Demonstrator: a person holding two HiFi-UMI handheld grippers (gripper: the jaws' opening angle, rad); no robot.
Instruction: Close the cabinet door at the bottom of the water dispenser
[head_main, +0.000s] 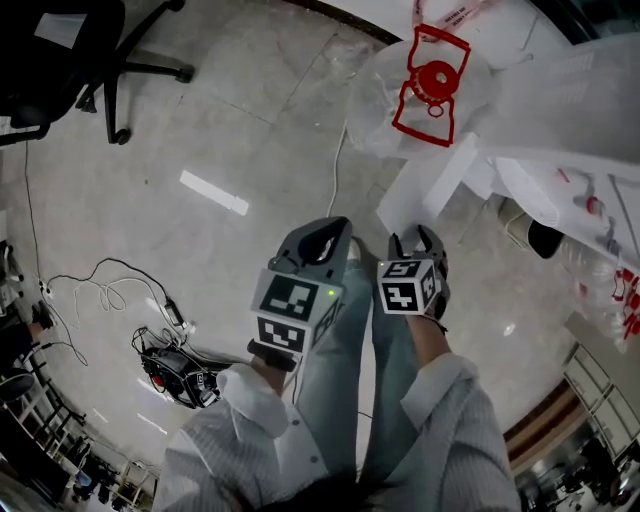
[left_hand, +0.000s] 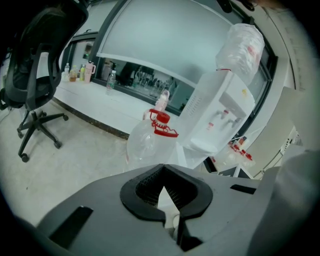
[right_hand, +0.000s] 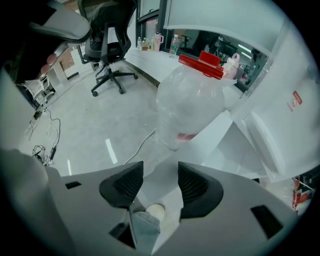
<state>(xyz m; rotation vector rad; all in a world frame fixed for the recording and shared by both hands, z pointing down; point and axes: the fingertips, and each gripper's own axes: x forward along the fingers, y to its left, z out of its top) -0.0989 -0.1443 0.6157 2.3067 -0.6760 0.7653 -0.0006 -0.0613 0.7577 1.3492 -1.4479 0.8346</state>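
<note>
The left gripper (head_main: 325, 235) is clenched on nothing, farther from the door. Just right of it, the right gripper (head_main: 417, 240) points down, released, with the near edge of the open cabinet door (head_main: 430, 190) showing between its jaws. The door slants away far-right toward the water dispenser (left_hand: 220, 110), so the right hand is better placed to push.

readable text: none that I could resolve
yellow sticker (left_hand: 243, 91) on water dispenser (left_hand: 210, 107): was too small for me to read
red label (right_hand: 296, 98) on white panel (right_hand: 295, 60): print was blurred
white tag (head_main: 456, 12): red lettering, illegible
</note>
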